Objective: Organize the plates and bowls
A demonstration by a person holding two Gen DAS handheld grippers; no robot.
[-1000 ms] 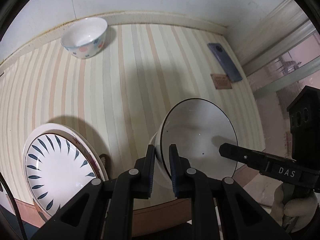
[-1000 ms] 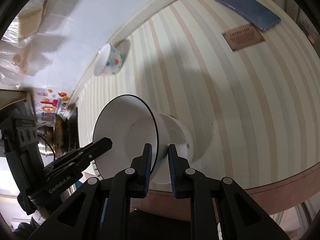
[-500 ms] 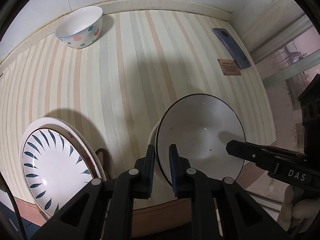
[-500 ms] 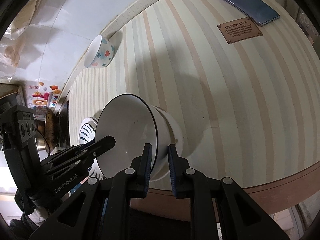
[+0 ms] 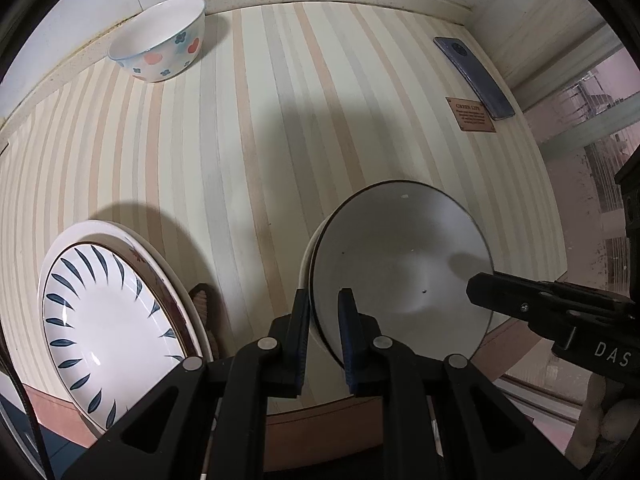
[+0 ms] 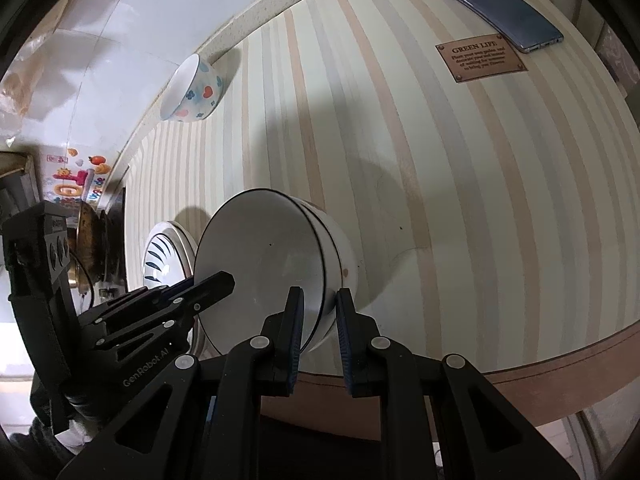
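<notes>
A white bowl with a dark rim (image 5: 404, 268) is held between both grippers over the near edge of the striped table (image 5: 248, 128). My left gripper (image 5: 324, 300) is shut on its left rim. My right gripper (image 6: 318, 300) is shut on the opposite rim of the bowl (image 6: 264, 264), which seems to sit low over the table. A white plate with blue leaf marks (image 5: 104, 316) lies stacked on another plate at the near left. A small bowl with hearts and flowers (image 5: 160, 40) stands at the far left by the wall.
A blue phone (image 5: 474, 76) and a brown label (image 5: 470, 114) lie at the far right of the table. The wall runs along the back. A metal pot (image 6: 90, 240) stands beyond the table's left end. The table's brown edge (image 6: 520, 360) is just under the grippers.
Both grippers have carried the white bowl down and levelled it from a steep tilt. The bowl stays gripped on both sides. The plates and small bowl have not moved.
</notes>
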